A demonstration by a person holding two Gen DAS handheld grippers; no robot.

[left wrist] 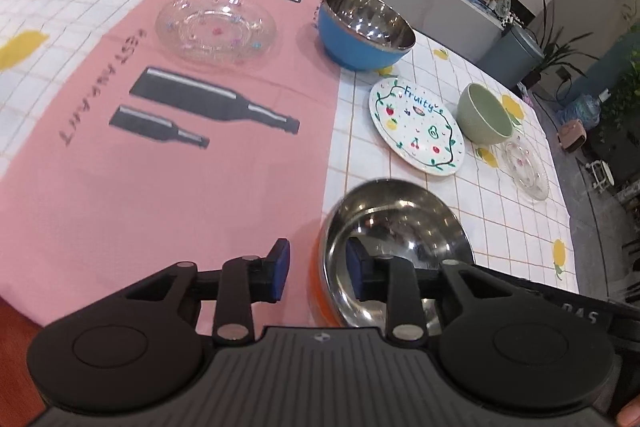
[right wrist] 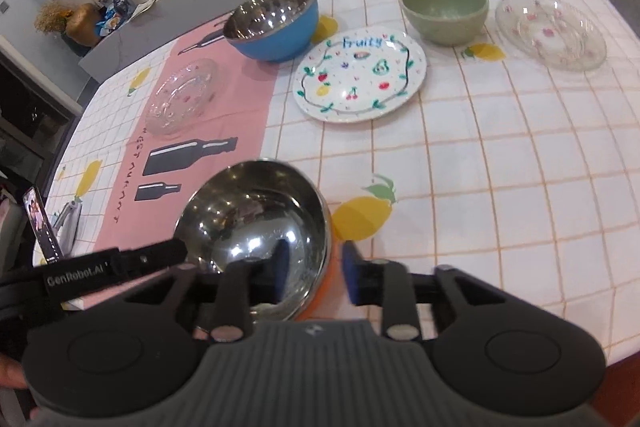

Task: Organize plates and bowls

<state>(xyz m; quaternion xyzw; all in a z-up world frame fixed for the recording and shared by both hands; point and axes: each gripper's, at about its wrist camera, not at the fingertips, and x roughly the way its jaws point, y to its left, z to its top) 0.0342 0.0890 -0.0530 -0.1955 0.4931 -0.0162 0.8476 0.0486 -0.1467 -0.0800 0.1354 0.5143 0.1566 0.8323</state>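
Note:
An orange bowl with a steel inside [left wrist: 394, 251] [right wrist: 260, 231] sits near the table's front edge. My left gripper [left wrist: 318, 273] is open and straddles its left rim, one pad inside, one outside. My right gripper [right wrist: 316, 271] is open and straddles its right rim the same way. A blue steel-lined bowl [left wrist: 366, 27] [right wrist: 274, 21], a white "Fruity" plate [left wrist: 416, 129] [right wrist: 360, 75], a green bowl [left wrist: 484, 113] [right wrist: 446, 7] and two clear glass plates [left wrist: 216, 25] [right wrist: 550, 31] lie farther back.
A pink mat with bottle prints [left wrist: 168, 147] covers the left of the checked lemon tablecloth [right wrist: 500, 167]. A phone on a stand [right wrist: 40, 223] stands at the table's left edge. A counter with cables and plants lies beyond the table.

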